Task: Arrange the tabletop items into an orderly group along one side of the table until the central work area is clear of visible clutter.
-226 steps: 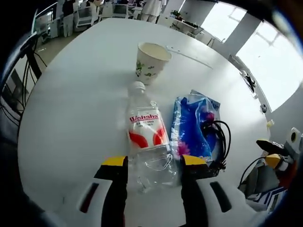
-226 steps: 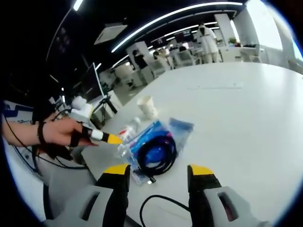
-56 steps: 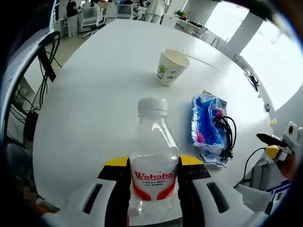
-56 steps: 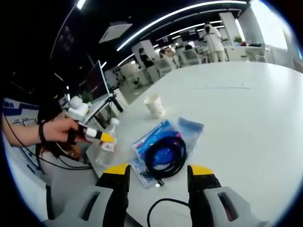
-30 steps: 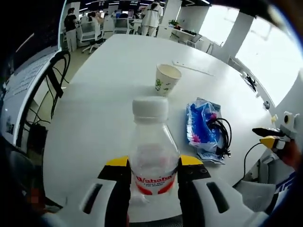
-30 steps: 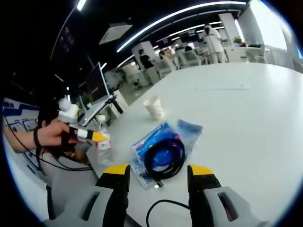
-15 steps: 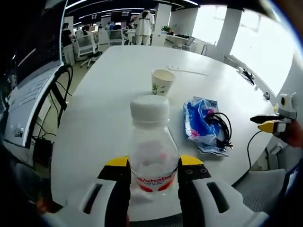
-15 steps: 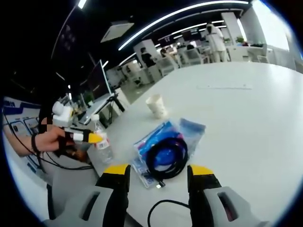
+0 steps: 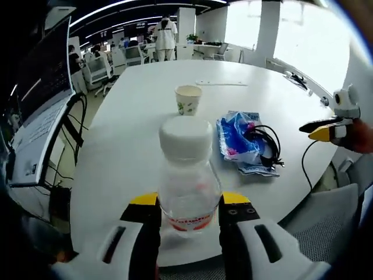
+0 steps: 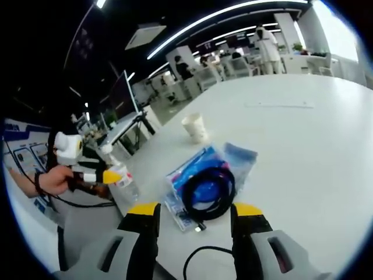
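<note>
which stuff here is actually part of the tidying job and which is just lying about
Part of the job:
- water bottle, held upright in the left gripper
- paper cup
- blue plastic bag
- coiled black cable on the bag
- white table

Just lying about:
- office chairs past the table
- laptop at the side
- right gripper, open over the table, holding nothing

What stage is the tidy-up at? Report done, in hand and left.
Done: nothing looks grouped along a side yet. In hand: the left gripper is shut on the water bottle, upright near the table edge. Left: the paper cup, the blue bag and the black cable on it. The right gripper is open and holds nothing.
</note>
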